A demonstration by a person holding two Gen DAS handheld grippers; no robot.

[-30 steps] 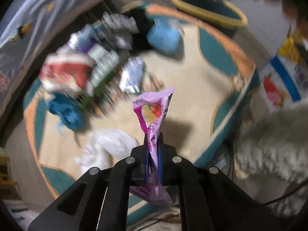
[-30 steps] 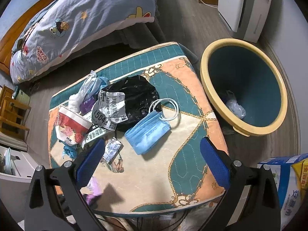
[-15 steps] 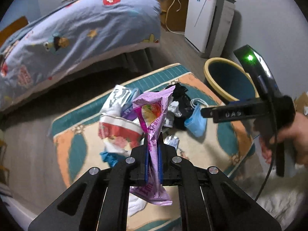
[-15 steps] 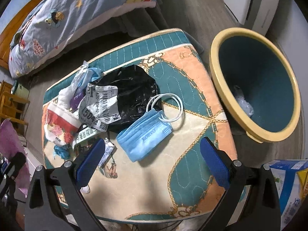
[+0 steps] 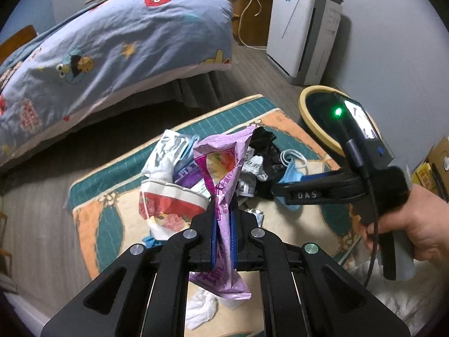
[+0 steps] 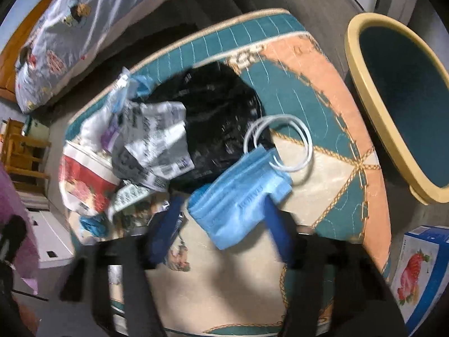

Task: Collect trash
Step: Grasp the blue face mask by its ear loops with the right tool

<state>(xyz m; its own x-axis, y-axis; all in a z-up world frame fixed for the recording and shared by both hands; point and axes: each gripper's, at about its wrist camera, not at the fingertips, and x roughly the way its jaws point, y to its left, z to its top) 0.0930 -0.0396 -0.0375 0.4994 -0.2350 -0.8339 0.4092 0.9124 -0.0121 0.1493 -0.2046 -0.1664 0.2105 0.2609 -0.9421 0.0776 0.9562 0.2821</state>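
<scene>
My left gripper (image 5: 223, 224) is shut on a crumpled purple snack wrapper (image 5: 224, 163), held up above the patterned rug (image 5: 126, 163). A person's hand carries my right gripper (image 5: 283, 188) low over the trash pile. Its jaws are closing, and a blue face mask (image 6: 238, 196) lies between the blue pads (image 6: 276, 224); I see no firm press on it. A black bag (image 6: 219, 112), crumpled printed paper (image 6: 160, 140) and a red-and-white paper cup (image 6: 84, 179) lie beside the mask. The yellow-rimmed teal bin (image 6: 364, 84) stands just off the rug's right edge.
A bed with a blue cartoon quilt (image 5: 112, 42) borders the rug's far side. A white air purifier (image 5: 303, 33) stands by the wall behind the bin. A white tissue (image 5: 202, 306) lies on the rug's near part. A strawberry-printed box (image 6: 415, 266) sits near right.
My right gripper has come down toward the blue mask and its jaws have narrowed around it. The left gripper rose with the purple wrapper, then held still.
</scene>
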